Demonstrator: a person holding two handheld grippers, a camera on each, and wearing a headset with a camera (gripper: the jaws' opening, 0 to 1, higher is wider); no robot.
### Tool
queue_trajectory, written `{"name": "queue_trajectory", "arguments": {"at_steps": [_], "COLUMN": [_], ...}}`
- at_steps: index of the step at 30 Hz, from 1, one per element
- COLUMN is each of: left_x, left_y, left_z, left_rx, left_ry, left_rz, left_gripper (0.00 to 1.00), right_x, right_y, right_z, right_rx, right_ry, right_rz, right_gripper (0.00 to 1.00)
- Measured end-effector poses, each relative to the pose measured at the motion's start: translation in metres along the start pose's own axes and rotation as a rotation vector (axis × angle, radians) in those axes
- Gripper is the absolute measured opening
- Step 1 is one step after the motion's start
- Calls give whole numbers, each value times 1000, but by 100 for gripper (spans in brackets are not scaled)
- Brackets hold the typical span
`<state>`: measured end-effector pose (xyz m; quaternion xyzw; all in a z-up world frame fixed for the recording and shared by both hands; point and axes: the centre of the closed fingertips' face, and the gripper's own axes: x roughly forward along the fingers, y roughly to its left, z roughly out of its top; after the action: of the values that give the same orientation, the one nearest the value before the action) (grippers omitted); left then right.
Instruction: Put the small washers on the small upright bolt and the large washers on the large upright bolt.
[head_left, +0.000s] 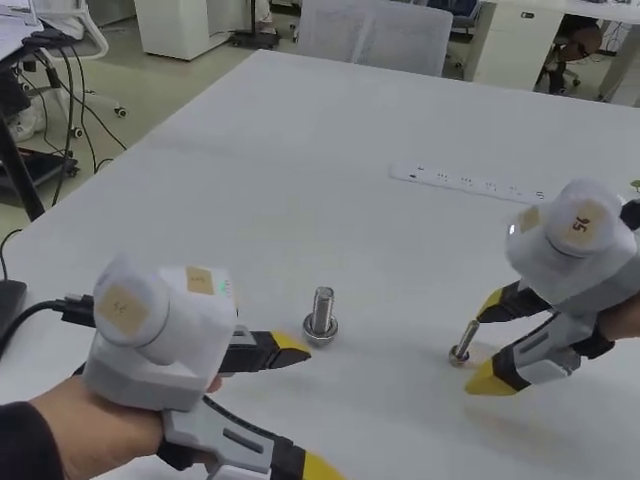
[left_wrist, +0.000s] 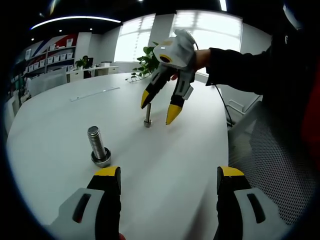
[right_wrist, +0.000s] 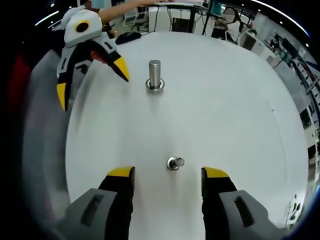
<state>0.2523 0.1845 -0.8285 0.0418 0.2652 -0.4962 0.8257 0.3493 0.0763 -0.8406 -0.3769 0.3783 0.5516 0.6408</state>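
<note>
With tips apart, right claw (right_wrist: 168, 173) sits just behind small bolt (right_wrist: 175, 163); left claw (left_wrist: 170, 172) gapes near large bolt (left_wrist: 98, 146)

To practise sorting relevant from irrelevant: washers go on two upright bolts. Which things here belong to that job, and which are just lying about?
Job: large bolt, small bolt, left claw, right claw.
Lying about: power strip, chair.
</note>
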Motion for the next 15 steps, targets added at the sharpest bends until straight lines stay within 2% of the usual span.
{"name": "queue_trajectory", "arguments": {"at_steps": [6, 15], "left_x": [0, 0], "left_y": [0, -1], "left_z": [0, 0], "left_rx": [2, 1], "left_ry": [1, 2], "left_rz": [-2, -6], "left_gripper": [78, 78], "right_x": [-5, -15], "right_y": [4, 12], "right_z": [4, 7], "right_rx": [39, 79], "right_ry": [-60, -143], "right_rz": [-16, -52], "right_gripper": [69, 77]}}
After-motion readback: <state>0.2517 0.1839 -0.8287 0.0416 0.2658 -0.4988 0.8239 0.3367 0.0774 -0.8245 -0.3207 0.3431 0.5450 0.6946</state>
